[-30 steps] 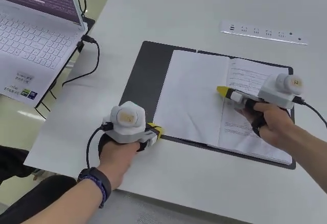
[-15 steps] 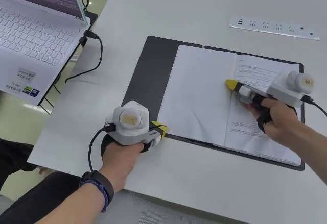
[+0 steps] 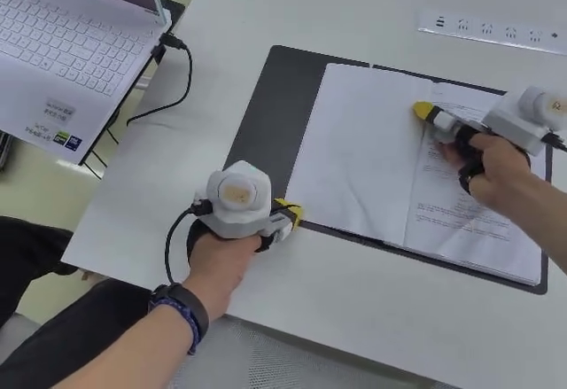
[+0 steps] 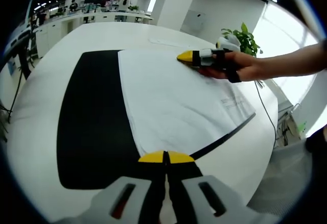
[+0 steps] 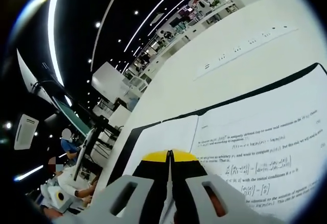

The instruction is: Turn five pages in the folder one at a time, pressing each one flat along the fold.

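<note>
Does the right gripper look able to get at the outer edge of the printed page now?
Probably yes. The right gripper sits shut at the fold, and the printed page beside it has nothing on it except the hand holding the gripper.

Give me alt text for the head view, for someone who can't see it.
An open folder lies on a white table; the shut right gripper touches it by the fold, the shut left gripper sits at its near left edge. A laptop is upper left.
</note>
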